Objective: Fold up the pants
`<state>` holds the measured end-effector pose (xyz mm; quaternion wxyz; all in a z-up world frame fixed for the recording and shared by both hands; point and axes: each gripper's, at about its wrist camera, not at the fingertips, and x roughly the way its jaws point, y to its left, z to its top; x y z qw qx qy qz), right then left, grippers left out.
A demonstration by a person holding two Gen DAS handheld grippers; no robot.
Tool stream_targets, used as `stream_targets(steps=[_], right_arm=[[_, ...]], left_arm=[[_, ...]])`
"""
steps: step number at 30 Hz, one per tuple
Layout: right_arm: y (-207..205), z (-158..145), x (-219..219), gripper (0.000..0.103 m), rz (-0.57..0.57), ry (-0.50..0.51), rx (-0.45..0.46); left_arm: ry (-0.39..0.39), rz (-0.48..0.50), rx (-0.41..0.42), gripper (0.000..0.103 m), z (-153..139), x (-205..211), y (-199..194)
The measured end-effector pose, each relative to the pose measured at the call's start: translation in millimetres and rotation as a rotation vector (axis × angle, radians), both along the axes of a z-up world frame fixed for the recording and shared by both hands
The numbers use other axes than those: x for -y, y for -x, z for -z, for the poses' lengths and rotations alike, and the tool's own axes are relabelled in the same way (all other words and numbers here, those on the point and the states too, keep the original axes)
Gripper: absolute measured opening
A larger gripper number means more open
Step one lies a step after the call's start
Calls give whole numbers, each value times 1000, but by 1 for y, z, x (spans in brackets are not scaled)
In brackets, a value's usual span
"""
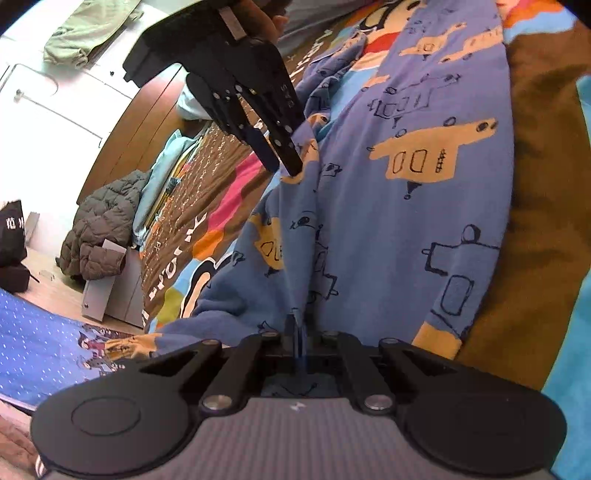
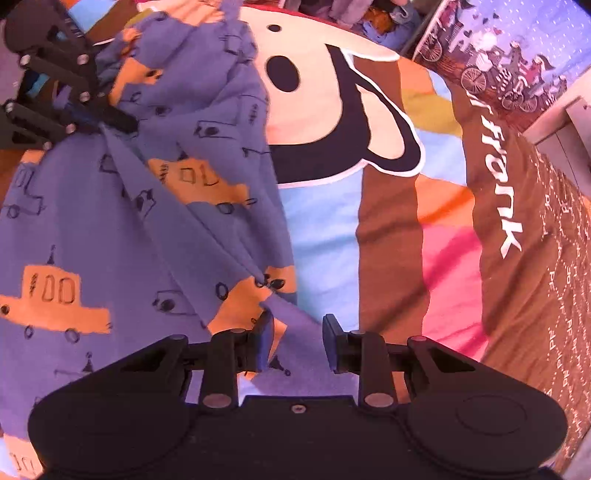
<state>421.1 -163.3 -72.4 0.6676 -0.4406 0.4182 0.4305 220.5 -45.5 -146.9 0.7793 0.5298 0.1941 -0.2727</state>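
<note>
The blue pants (image 1: pixel 388 206) with orange car prints lie rumpled on a colourful cartoon bedspread (image 1: pixel 535 184). My left gripper (image 1: pixel 295 325) is shut on a fold of the pants, which rises taut from its fingers. It also shows in the right wrist view (image 2: pixel 99 118) at the upper left, pinching the cloth. My right gripper (image 2: pixel 297 343) is open, its jaws wide apart, with a bunched edge of the pants (image 2: pixel 155 229) between them and against the left finger. In the left wrist view the right gripper (image 1: pixel 284 166) hangs over the pants.
The bedspread (image 2: pixel 406 221) covers the bed. At the left are a grey puffer jacket (image 1: pixel 103 229), a white cabinet (image 1: pixel 44 92) with a green garment (image 1: pixel 88 33) on top, and a blue patterned cloth (image 1: pixel 44 350).
</note>
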Motion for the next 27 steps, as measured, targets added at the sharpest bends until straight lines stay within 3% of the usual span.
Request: stream_targets(steps=[5,6,10,17,27], right_arm=[[-4,6,-7,26,16,10,-40],[-4,7,-8,15,24,8,-59],[5,12,-14,2,31,16,-52],[34,-16,20,0,178,-168,13],[103,-33,39,0,166,-255,13]], left_arm=[[-11,4,2,2,-4,-3,3],[-17,4,4,2,-4,-2,2],[-31,-15,15,1,-8,-1,5],[5,-104,56,0,-31,-1,2],[-20,-92,41,0,-24,-1,36]])
